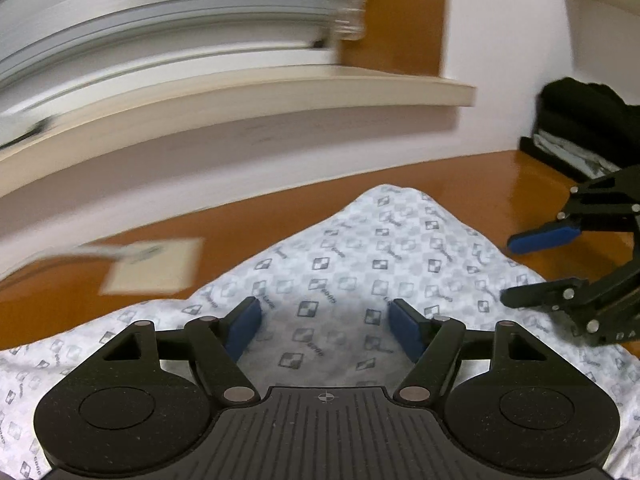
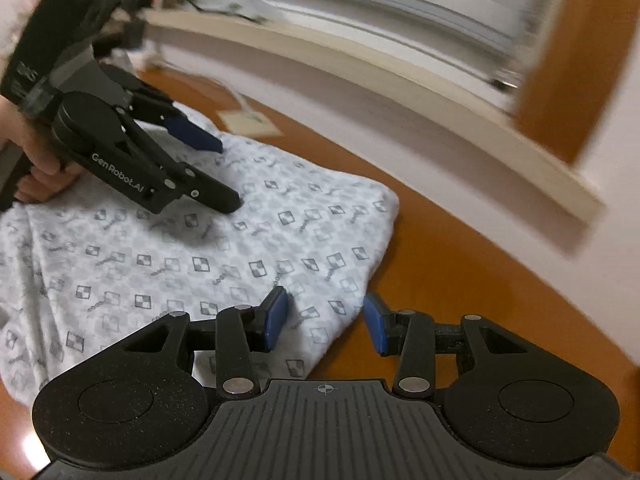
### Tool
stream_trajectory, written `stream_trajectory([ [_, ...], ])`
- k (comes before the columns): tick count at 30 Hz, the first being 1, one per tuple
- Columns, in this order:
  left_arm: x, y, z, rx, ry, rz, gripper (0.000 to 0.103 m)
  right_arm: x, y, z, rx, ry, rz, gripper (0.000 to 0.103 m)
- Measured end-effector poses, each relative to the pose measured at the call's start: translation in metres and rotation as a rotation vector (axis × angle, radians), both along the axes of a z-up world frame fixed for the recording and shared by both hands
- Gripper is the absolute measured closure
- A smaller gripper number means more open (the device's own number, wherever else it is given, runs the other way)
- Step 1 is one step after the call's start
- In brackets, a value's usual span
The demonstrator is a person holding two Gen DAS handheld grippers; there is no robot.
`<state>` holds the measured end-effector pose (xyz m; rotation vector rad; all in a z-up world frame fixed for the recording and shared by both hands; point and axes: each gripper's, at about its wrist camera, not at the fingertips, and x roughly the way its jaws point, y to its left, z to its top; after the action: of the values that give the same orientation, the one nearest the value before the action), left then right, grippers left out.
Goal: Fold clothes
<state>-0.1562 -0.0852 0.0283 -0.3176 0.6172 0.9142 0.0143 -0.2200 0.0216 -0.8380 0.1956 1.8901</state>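
White garment (image 1: 340, 280) lies spread on a glossy orange-brown wooden surface (image 1: 460, 176). The fabric is soft and thin-looking, printed with a repeating grey checker-square motif and small grey logo text. It has mild wrinkles, with a rounded, humped far edge in the left wrist view. In the right wrist view its right side ends in a curved folded edge (image 2: 380, 248) and bare wood shows beyond.

Left gripper (image 1: 326, 326): matte black speckled plastic body, ribbed centre plate, linkage arms with metal pins, blue pads (image 1: 244, 326) on the fingers. Jaws spread wide and nothing is between them, only cloth below. The garment lies directly under and ahead of it. In the right wrist view the same tool (image 2: 230, 172) is held by a hand (image 2: 36, 168) over the cloth's far left part. Its lower finger tip is at or just above the fabric (contact not clear).

Right gripper (image 2: 326, 324): same build, jaws apart, gripping nothing. Its left pad (image 2: 276, 316) is over the cloth and its right pad (image 2: 374, 322) over bare wood, so the garment's edge runs between them. Seen from the left wrist view it sits at the cloth's right side (image 1: 532, 268).

Background is motion-blurred. There is a cream ledge (image 1: 280, 96) along a white wall, a pale square plate (image 1: 156, 266) on the wood with a white cable, and a dark bag-like lump (image 1: 584, 120) at far right.
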Motion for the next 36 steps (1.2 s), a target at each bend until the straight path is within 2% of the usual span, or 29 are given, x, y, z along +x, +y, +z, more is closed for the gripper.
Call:
stream_trajectory([
  [3, 0.046, 0.001, -0.004, 0.01, 0.016, -0.024, 0.029, 0.022, -0.004, 0.0, 0.015, -0.032, -0.066, 0.061],
  [7, 0.068, 0.002, -0.007, 0.011, 0.016, -0.026, 0.028, 0.052, -0.009, 0.0, 0.036, -0.076, -0.153, 0.06],
  [8, 0.066, 0.001, -0.007, 0.008, 0.006, -0.023, 0.028, 0.057, -0.011, 0.001, 0.045, -0.072, -0.175, 0.06],
  [11, 0.052, -0.001, -0.002, -0.014, -0.044, -0.006, 0.027, 0.052, -0.019, 0.006, 0.073, 0.035, -0.188, 0.06],
  [14, 0.023, -0.013, 0.013, -0.017, -0.086, -0.011, 0.025, 0.038, -0.025, 0.011, 0.087, 0.128, -0.145, 0.06],
  [18, -0.036, -0.037, 0.04, 0.023, -0.124, 0.017, 0.023, 0.02, -0.023, 0.004, 0.073, 0.131, -0.105, 0.059],
  [20, -0.08, -0.055, 0.052, 0.03, -0.159, 0.047, 0.021, 0.018, -0.021, -0.002, 0.049, 0.13, -0.104, 0.058],
  [26, -0.183, -0.094, 0.053, 0.033, -0.171, 0.193, 0.021, 0.029, -0.024, -0.01, 0.035, 0.188, -0.128, 0.049],
  [29, -0.205, -0.097, 0.044, -0.003, -0.177, 0.236, 0.026, 0.034, -0.021, -0.012, 0.014, 0.217, -0.141, 0.045],
  [32, -0.213, -0.098, 0.039, -0.027, -0.182, 0.249, 0.036, 0.037, -0.021, -0.012, 0.005, 0.228, -0.147, 0.043],
  [34, -0.212, -0.098, 0.037, -0.031, -0.171, 0.244, 0.048, 0.037, -0.021, -0.012, 0.002, 0.233, -0.151, 0.042],
  [35, -0.212, -0.099, 0.036, -0.03, -0.166, 0.243, 0.051, 0.038, -0.021, -0.013, 0.0, 0.235, -0.152, 0.042],
  [36, -0.213, -0.1, 0.034, -0.034, -0.164, 0.238, 0.061, 0.038, -0.021, -0.013, -0.002, 0.238, -0.154, 0.042],
])
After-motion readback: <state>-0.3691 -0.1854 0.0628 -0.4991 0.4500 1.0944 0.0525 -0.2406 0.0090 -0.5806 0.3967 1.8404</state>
